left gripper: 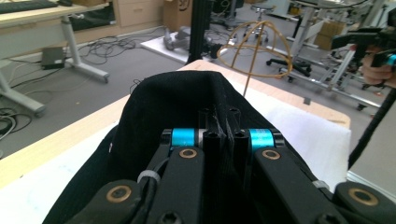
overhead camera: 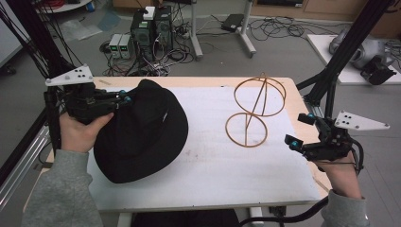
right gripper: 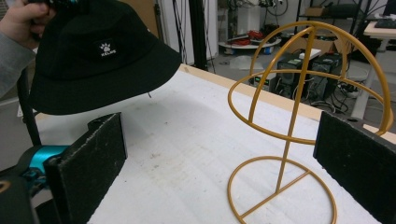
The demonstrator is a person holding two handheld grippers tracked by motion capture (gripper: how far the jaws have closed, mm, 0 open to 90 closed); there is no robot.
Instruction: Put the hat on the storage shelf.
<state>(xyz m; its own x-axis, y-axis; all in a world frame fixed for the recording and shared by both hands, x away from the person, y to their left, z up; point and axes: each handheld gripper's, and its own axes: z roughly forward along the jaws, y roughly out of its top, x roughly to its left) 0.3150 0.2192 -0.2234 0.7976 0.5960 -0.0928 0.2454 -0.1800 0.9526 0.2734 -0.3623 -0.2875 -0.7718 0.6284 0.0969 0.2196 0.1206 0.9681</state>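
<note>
My left tool (overhead camera: 124, 97) clamped on black bucket hat (overhead camera: 142, 132) brim, hat off the worktop (overhead camera: 213, 175); small white paw label; right tool (overhead camera: 299, 130) wide open, empty.

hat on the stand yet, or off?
Off. The black hat hangs clear of the table from the left gripper; the wire stand is bare.

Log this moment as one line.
left tool: shut on black hat, lifted | right tool: open, idle | wire stand: bare
</note>
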